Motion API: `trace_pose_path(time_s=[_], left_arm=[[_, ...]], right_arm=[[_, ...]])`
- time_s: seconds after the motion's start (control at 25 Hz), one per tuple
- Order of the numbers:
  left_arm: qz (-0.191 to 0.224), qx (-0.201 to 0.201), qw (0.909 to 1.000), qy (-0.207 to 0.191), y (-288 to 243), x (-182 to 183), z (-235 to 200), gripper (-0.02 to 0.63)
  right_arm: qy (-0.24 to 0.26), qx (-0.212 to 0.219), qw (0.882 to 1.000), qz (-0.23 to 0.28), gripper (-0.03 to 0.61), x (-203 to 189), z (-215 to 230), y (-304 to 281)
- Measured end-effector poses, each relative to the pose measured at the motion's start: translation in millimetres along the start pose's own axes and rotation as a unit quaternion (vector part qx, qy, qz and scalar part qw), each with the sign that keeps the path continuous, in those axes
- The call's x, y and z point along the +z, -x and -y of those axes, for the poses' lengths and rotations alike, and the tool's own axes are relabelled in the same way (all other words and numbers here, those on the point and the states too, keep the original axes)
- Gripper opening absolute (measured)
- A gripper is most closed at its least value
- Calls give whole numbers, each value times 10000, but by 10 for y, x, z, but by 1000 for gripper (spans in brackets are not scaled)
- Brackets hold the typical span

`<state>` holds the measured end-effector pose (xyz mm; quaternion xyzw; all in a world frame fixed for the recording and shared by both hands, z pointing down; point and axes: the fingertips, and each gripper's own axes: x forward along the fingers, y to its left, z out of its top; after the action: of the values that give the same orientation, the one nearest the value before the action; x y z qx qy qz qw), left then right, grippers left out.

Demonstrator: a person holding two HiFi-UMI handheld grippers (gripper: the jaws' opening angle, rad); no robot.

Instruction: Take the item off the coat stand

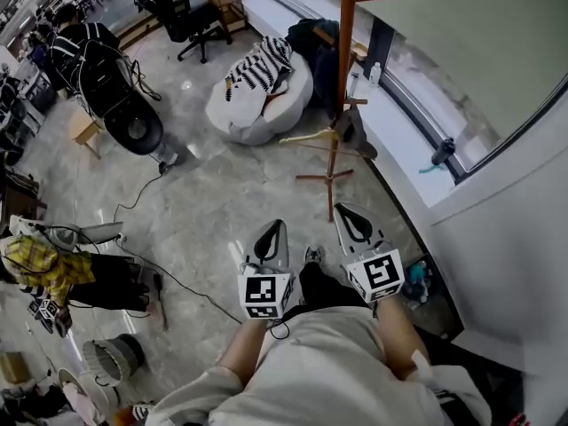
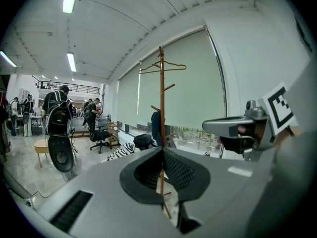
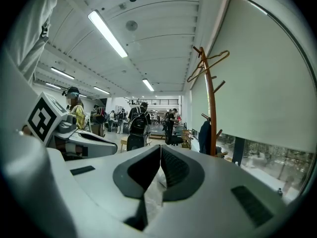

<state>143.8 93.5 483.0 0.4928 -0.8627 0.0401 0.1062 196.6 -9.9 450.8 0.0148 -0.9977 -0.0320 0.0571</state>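
**A:** Claw state to be entered first. Left gripper (image 1: 273, 233): jaws are seen pressed together with nothing between them. The pole showing behind the tips is far off and is not gripped. Right gripper (image 1: 351, 218): jaws likewise closed on nothing. Both are held low, in front of the body.

**B:** Location of the item?

**A:** The coat stand (image 1: 344, 60) is logged at 12 o'clock from the right gripper and about 1 o'clock from the left, well apart from both. Two things are carried on it. A bare hanger (image 2: 163, 67) is hooked at the very top. A dark garment (image 2: 156, 125) hangs on a lower peg, at 9 o'clock of the pole in the left gripper view. Which of the two is meant is not settled by the task wording.

**B:** How is the step best done?

**A:** Judgement only: the approach is not yet begun, so the gap must be closed first.
- The jaws should be opened on the way in, not at the item.
- Hanger: the lower bar is to be pinched and raised toward 12 o'clock until the hook clears, then drawn back.
- Garment: the cloth is to be gripped close to its peg and lifted off, not dragged sideways.

**B:** Risk?

**A:** The stand is slender, so a sideways pull could tip it. The pole may be steadied with the free gripper.
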Motion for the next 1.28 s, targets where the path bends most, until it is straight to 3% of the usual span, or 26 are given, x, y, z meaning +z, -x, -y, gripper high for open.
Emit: trace_pose_path(time_s=[0.32,0.8,0.96,1.28], left_arm=[[-91,45,9999,13,-807,234,-520,11],[-224,53,9997,101,-1979,503,-987,11],[-375,-195,9991,22,-2233,487,-995,11],[-363,-828,9959,-61,-2916,489,-1078,11]], right_arm=[[-30,137,9997,201,5,156,419,-912],[-274,200,9994,68,5,116,1218,-1982],[-382,126,9992,-13,5,35,1332,-2107],[-404,-433,9980,-205,5,-169,1638,-2380]])
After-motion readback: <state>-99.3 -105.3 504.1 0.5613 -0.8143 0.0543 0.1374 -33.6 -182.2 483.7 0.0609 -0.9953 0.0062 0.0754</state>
